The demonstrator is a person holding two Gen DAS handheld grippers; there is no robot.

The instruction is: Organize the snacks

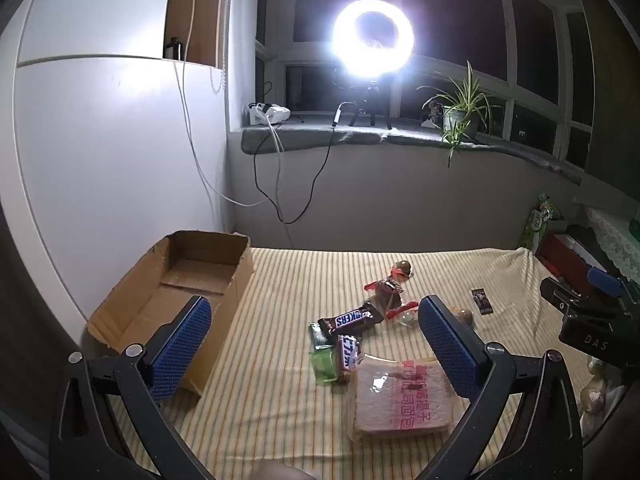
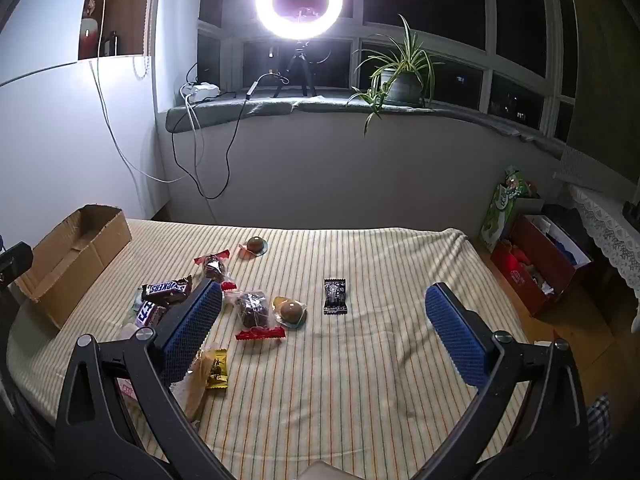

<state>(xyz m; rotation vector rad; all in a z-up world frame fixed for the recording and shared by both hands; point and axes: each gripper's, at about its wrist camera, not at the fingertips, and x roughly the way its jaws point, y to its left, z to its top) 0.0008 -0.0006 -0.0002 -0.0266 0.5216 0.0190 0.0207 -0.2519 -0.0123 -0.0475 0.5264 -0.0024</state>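
- My left tool (image 1: pixel 316 344) hangs with its blue pads spread wide and nothing between them, above the near end of the snack pile. I judge it is lined up this way to drop onto the Snickers bar (image 1: pixel 349 320) or the bagged bread (image 1: pixel 402 398) just below.
- My right tool (image 2: pixel 324 334) is equally spread and empty, over a bare stretch of the striped cloth (image 2: pixel 380 380) covering what I take to be a bed, to the right of the pile.
- The snacks lie loose in a cluster: a second bar (image 1: pixel 347 352) touching the Snickers, a green packet (image 1: pixel 325 366) beside it, red-ended brownie packs (image 2: pixel 254 312), a yellow candy (image 2: pixel 216 368), two round clear-wrapped cakes (image 2: pixel 290 312), and a small black sachet (image 2: pixel 335 296) lying apart from the rest.
- The open cardboard box (image 1: pixel 172 300) sits at the left edge, looks empty and is probably where everything goes; none of the snacks is in it yet.
- The box is just beside the left pad (image 1: pixel 182 350), so its near wall could catch the tool on the way in.
- Wrappers overlap, so one grab may drag a neighbour along.
- Beyond, a ring light (image 1: pixel 373 38) glares from the windowsill next to a potted plant (image 1: pixel 460 114); cables trail down the wall, well clear of my work.
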